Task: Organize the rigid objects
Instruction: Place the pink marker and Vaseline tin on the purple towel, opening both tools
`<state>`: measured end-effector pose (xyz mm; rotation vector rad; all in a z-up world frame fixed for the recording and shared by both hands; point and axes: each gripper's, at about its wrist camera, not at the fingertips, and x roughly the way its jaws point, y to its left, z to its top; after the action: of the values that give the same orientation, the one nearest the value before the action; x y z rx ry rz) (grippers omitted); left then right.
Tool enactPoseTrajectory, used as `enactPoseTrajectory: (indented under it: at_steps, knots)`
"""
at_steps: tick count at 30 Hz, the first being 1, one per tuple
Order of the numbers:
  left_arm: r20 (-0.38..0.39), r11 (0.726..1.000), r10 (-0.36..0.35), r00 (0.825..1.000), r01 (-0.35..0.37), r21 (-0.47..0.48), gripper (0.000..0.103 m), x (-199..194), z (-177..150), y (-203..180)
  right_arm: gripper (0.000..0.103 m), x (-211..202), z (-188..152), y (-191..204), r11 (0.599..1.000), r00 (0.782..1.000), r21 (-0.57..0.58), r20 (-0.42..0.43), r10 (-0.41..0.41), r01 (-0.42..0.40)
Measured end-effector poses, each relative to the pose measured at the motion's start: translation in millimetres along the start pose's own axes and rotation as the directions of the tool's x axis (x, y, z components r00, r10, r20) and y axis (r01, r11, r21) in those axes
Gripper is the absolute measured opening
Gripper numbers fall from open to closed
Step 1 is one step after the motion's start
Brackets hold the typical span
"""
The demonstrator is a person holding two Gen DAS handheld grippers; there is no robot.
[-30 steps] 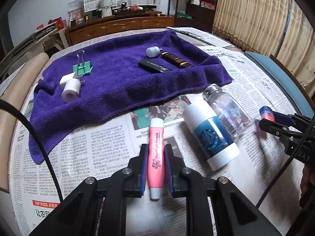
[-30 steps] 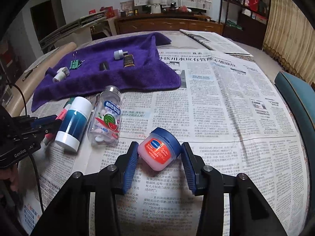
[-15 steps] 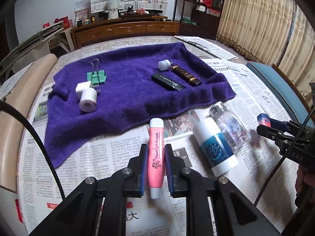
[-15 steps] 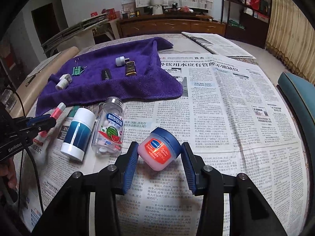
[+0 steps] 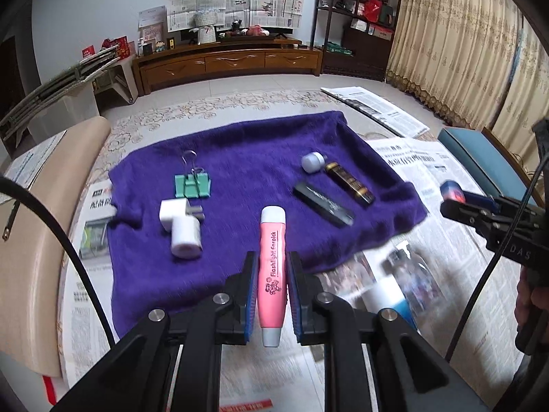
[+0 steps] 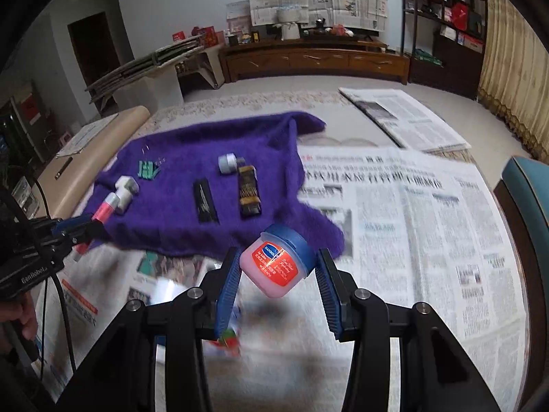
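Your left gripper (image 5: pixel 271 271) pinches the pink pen (image 5: pixel 272 267) along its length, cap pointing ahead, and it hangs above the near edge of the purple towel (image 5: pixel 247 158). Your right gripper (image 6: pixel 277 266) pinches the jar (image 6: pixel 278 262) tilted, blue lid up and away from you, over the towel's near right corner.

The step in hand looks like carrying both to the towel and setting them among the things already sorted there. For the pen, the open patch lies straight ahead of the left fingers: the plug (image 5: pixel 178 216) and the clip (image 5: pixel 192 185) sit ahead to the left, the black case (image 5: pixel 322 202) and the brown tube (image 5: pixel 350 182) ahead to the right. Lower the pen flat into that gap, parallel to the case, so it does not roll.

For the jar, the bare towel just ahead of the right fingers, this side of the case and the tube, looks free. Level the jar before you let go; tilted as it is, it may tip over on the soft pile.

Keep the two grippers apart as they converge; the left cable (image 5: pixel 58 240) hangs near.

Two bottles lie blurred on the newspaper (image 6: pixel 429 223) below, not yet moved.
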<state>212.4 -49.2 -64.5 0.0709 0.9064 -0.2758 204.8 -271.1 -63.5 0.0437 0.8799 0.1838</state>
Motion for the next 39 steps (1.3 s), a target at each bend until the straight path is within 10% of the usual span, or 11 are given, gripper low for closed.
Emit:
enactPoseTrajectory:
  at_steps: [39]
  knots:
    - [-0.079, 0.997, 0.037, 0.996, -0.031, 0.074, 0.016, 77.8, 42.1, 24.1, 0.043, 138.0, 64.6, 70.6, 0.970, 0.983, -0.215, -0.168, 0.077, -0.113]
